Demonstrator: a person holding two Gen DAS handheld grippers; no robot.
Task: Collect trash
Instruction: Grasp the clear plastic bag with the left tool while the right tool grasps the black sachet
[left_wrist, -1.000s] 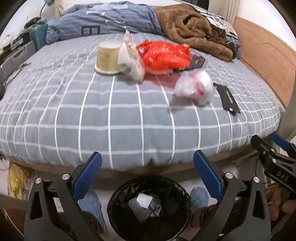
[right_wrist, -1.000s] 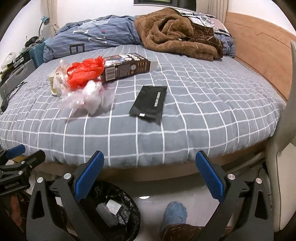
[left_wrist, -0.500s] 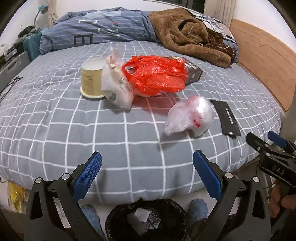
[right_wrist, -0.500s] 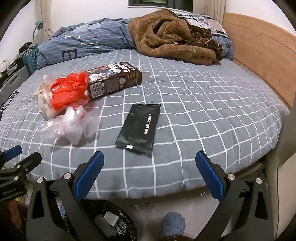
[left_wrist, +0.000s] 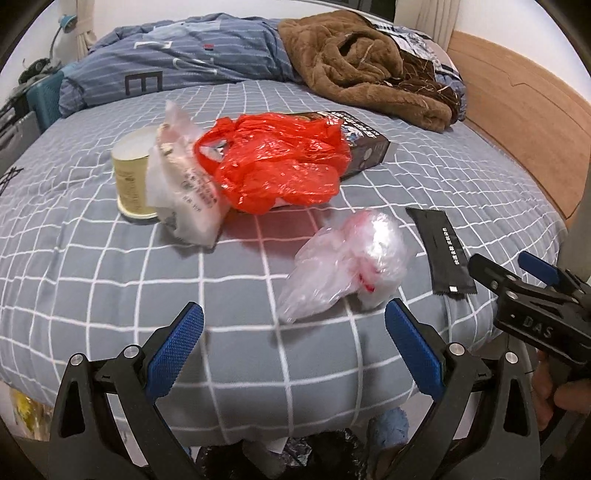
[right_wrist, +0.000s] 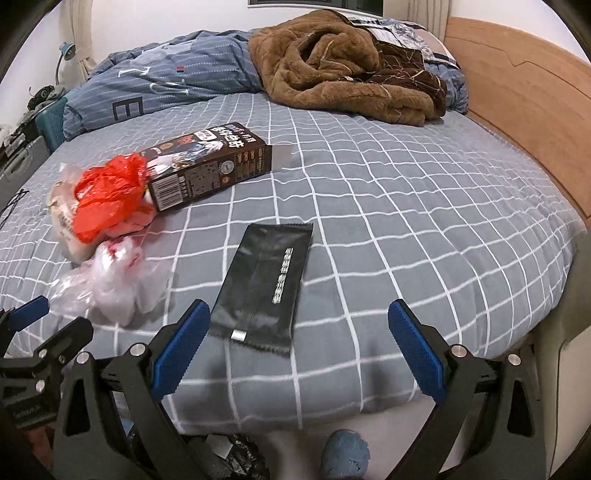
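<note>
Trash lies on the grey checked bed. A crumpled clear plastic bag (left_wrist: 351, 258) (right_wrist: 118, 280) sits just beyond my open left gripper (left_wrist: 295, 350). A flat black wrapper (right_wrist: 266, 284) (left_wrist: 443, 247) lies right in front of my open right gripper (right_wrist: 299, 336), its near end between the fingers' line. Farther back are a red plastic bag (left_wrist: 277, 162) (right_wrist: 107, 192), a white printed bag (left_wrist: 184, 192), a pale yellow cup (left_wrist: 133, 177) and a dark carton (right_wrist: 207, 166) (left_wrist: 364, 142). Neither gripper holds anything. The right gripper also shows in the left wrist view, low at the right edge.
A black-lined trash bin (left_wrist: 295, 461) (right_wrist: 221, 458) stands on the floor below the bed edge, mostly hidden. A brown fleece blanket (right_wrist: 347, 62) and blue duvet (left_wrist: 184, 62) lie at the back. Wooden bed frame (right_wrist: 524, 103) runs along the right. A blue slipper (right_wrist: 345, 458) is below.
Both grippers have risen and moved forward over the bed edge toward the trash. The bin has slipped almost out of view at the bottom. Both stay open.
</note>
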